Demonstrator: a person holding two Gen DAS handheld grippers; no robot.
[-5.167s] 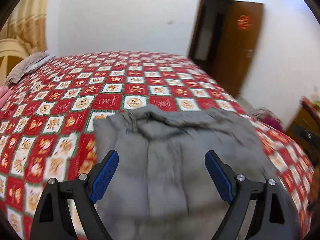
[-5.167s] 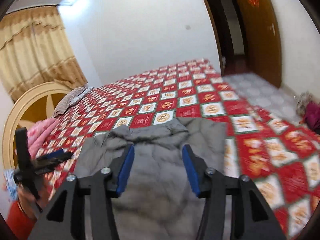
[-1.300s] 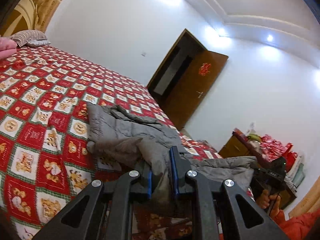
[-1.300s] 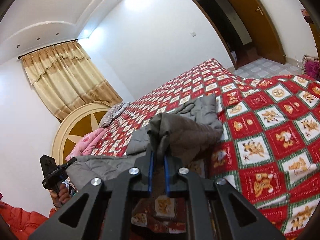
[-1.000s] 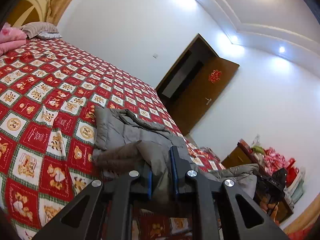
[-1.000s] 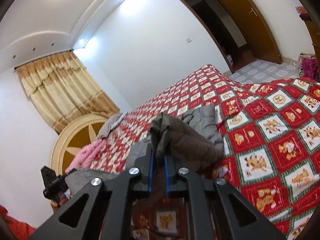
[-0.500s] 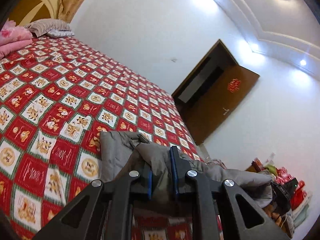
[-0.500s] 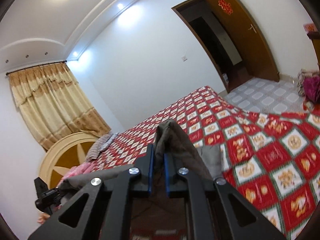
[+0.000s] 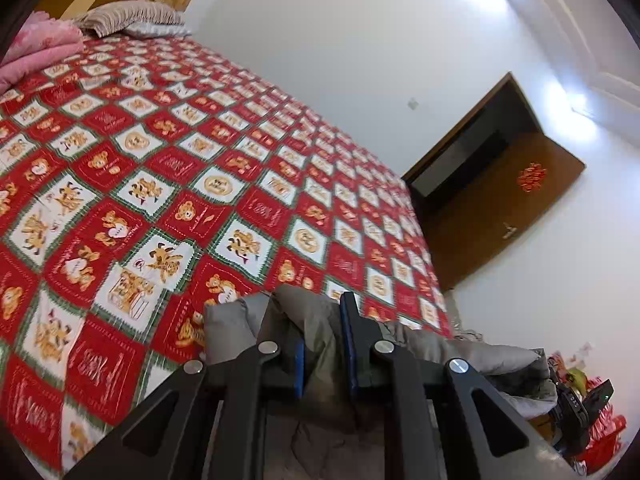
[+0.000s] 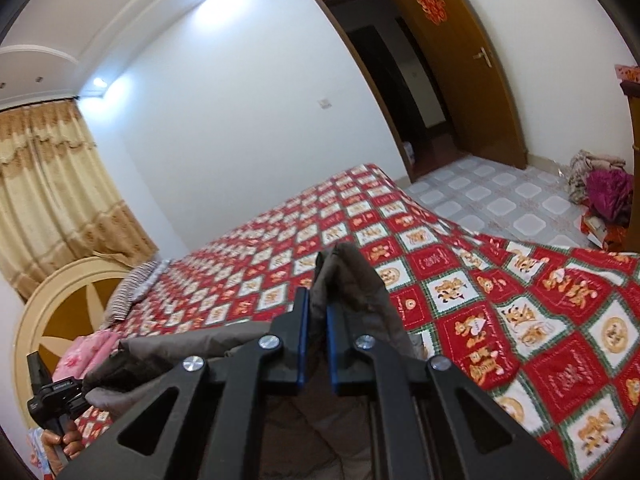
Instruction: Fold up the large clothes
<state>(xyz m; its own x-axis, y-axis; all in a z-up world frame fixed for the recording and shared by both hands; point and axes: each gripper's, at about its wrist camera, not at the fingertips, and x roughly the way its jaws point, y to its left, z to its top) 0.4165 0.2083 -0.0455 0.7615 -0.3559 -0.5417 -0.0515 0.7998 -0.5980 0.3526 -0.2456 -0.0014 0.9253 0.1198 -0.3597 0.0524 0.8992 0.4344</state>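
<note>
- Holding a grey coat [image 9: 320, 328] off a bed [image 9: 168, 184], we clamp it in both grippers.
- Left gripper [image 9: 323, 344]: jaws narrow, blue pads [image 9: 299, 368] pressing a fold of the coat between them.
- Right gripper [image 10: 316, 332]: jaws narrow too, blue pads [image 10: 303, 344] pinching a coat [image 10: 352, 292] edge that sticks up past the fingertips.
- We see the coat stretch sideways between the two grippers: in the left view it runs rightward to the other gripper [image 9: 576, 404] at the right edge; in the right view it runs leftward to the other gripper [image 10: 52, 396] at the lower left, held by a hand [image 10: 64, 440].
- Coat sits at the near edge of the bed, mostly raised; lower part hangs under the grippers, and we cannot tell whether it touches the cover.
- Bed [image 10: 520, 312] is spread with a red, white and green check cover with bear prints.
- At the head of the bed: pink blanket [image 9: 36, 48], striped pillow [image 9: 132, 20], round headboard [image 10: 60, 304].
- Beige curtain [image 10: 52, 184] hangs beside the headboard.
- Brown door [image 10: 460, 64] stands open, with a red ornament [image 10: 431, 6] on it; same door [image 9: 500, 216] shows in the left view.
- Tiled floor [image 10: 500, 200] past the bed, with a clothes pile [image 10: 600, 184] by the wall.
- Red clutter [image 9: 600, 432] sits low right in the left view, too blurred to name.
</note>
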